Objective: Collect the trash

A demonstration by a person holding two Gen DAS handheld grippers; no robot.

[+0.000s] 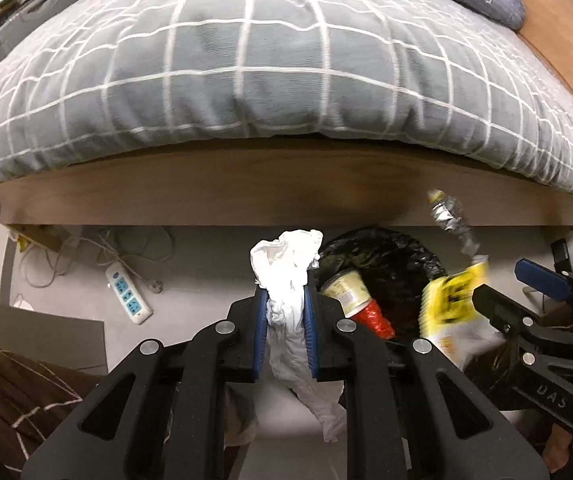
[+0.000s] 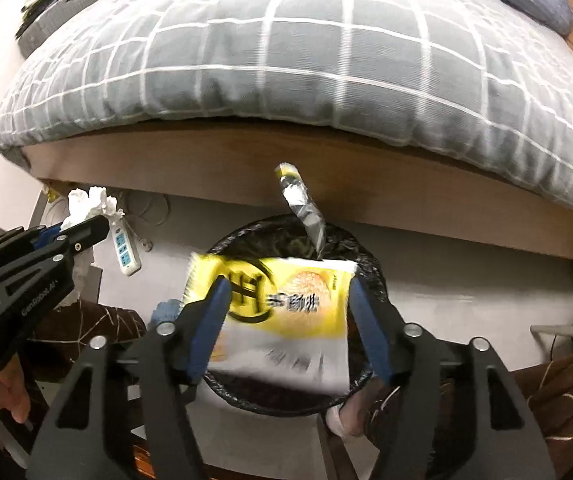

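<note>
Above one black-lined bin (image 2: 370, 276): one yellow packet (image 2: 282, 300), one white tissue wad (image 1: 286, 264).

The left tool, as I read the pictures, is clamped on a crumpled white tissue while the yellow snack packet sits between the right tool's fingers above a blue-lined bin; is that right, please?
Nearly. The round bin has a black plastic liner, not blue, as the right wrist view shows. The rest holds: the left tool is clamped on the crumpled white tissue, and the yellow snack packet sits between the right tool's spread fingers above that bin.
</note>
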